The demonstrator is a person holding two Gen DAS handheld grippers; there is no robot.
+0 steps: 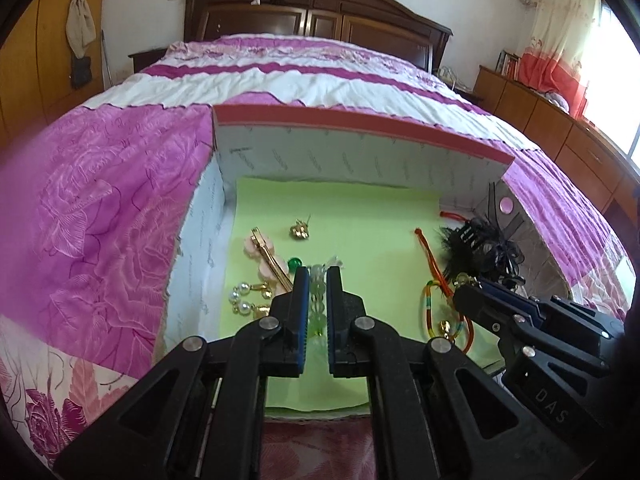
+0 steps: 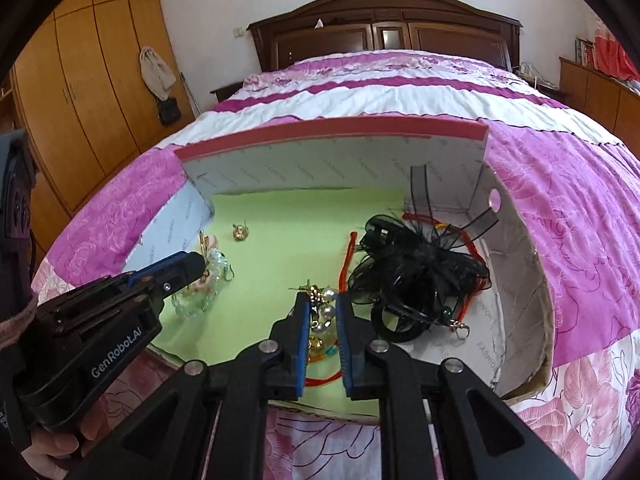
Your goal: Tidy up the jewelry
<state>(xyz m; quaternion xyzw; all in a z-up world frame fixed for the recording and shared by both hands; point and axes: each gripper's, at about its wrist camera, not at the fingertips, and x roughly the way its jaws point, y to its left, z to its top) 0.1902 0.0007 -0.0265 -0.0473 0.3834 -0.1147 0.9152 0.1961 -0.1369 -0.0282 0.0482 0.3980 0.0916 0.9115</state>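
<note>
From the left wrist, the left claw (image 1: 318,276) hangs over the green-lined white cardboard box (image 1: 360,152) on the pink-and-white floral bed (image 1: 100,200). Its blue pads look drawn close about a pale translucent bead bracelet (image 1: 318,300), which runs between them; whether it is truly pinched or merely beneath, I cannot tell. Beside it lie a gold hair clip with pink flowers (image 1: 266,258), pearl earrings (image 1: 240,300) and a small gold stud (image 1: 299,230). A loose hold could let the slippery beads drop onto the clip and tangle.

From the right wrist, the right claw (image 2: 322,300) stands narrowly apart around a pearl-and-gold earring cluster (image 2: 322,312), above a rainbow cord bracelet (image 2: 324,360). The black feathered hair ornament (image 2: 420,276) lies just beside; closing here might snag the cord or feathers and drag several pieces together.
</note>
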